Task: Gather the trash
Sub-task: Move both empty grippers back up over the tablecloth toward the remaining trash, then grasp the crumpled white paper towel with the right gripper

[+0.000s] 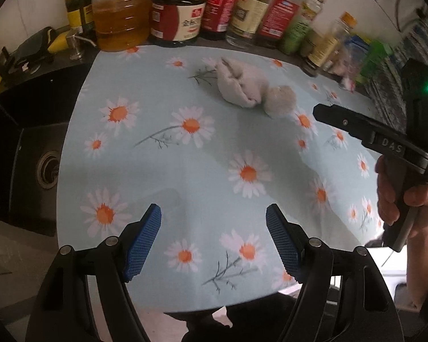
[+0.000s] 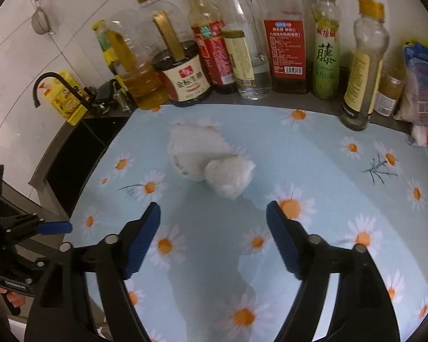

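Two pieces of white paper trash lie together on the daisy-print tablecloth (image 1: 185,171): a crumpled tissue wad (image 1: 239,84) and a smaller tissue ball (image 1: 281,99) touching its right end. In the right wrist view the wad (image 2: 195,149) and the ball (image 2: 228,178) lie just ahead of my right gripper (image 2: 213,213), which is open and empty. My left gripper (image 1: 213,216) is open and empty, well short of the trash. The right gripper (image 1: 316,111) also shows from the side in the left wrist view, to the right of the ball.
A row of oil and sauce bottles (image 2: 288,42) lines the back edge of the counter. A black sink (image 1: 28,142) with a faucet (image 2: 57,85) lies to the left. Packets (image 2: 422,91) sit at the far right. The cloth's front edge (image 1: 214,305) overhangs the counter.
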